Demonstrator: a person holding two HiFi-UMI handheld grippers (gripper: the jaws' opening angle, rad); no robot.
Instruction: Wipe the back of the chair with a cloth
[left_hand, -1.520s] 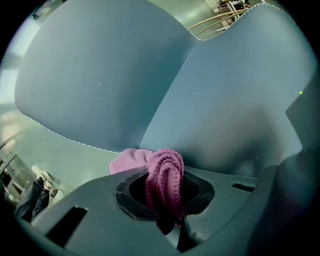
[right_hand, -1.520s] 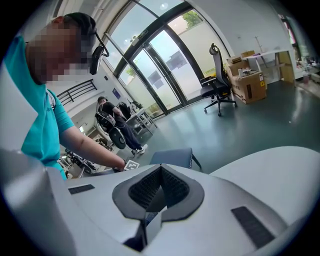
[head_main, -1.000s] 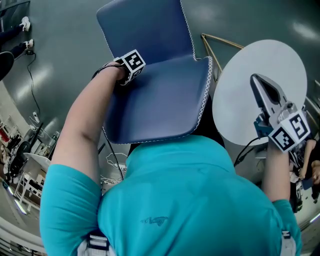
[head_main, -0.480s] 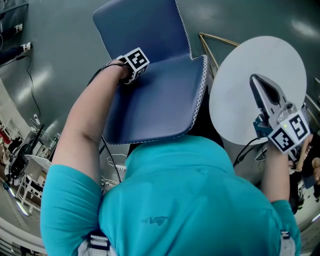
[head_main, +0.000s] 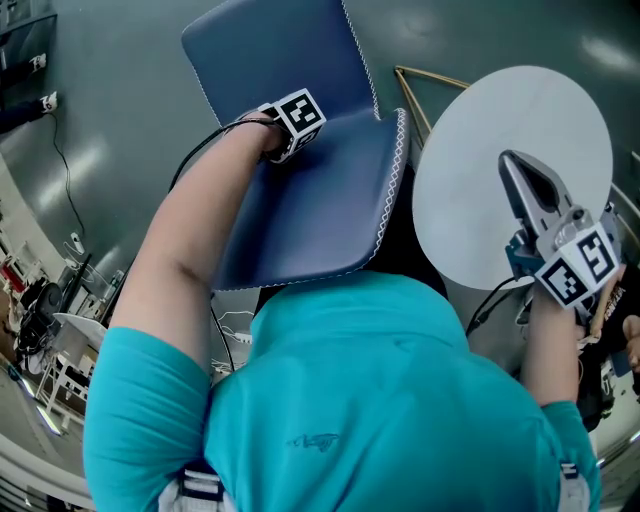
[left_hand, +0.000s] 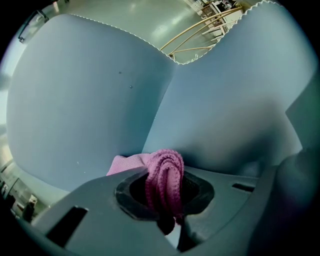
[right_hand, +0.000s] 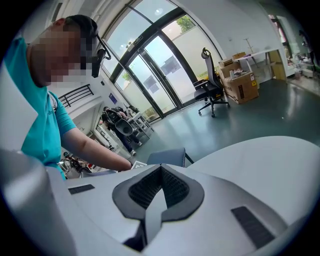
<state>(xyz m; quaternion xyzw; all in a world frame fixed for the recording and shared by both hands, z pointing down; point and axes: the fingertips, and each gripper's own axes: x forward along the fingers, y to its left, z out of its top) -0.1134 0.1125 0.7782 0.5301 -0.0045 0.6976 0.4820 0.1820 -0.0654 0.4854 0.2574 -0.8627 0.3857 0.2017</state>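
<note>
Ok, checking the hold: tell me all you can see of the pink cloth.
The cloth is pink, with a ribbed, knitted-looking weave. It is bunched into upright folds, clamped between the jaws of the left gripper, a flatter flap sticking out leftward. Its front end sits at the surface of the blue chair, near the crease between seat and back; contact cannot be confirmed. The head view hides it.

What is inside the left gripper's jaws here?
A bunched pink cloth, clamped in the left gripper, its front end at the blue chair. The jaws cover the rest of the cloth, and the cloth hides whether it touches the chair.
</note>
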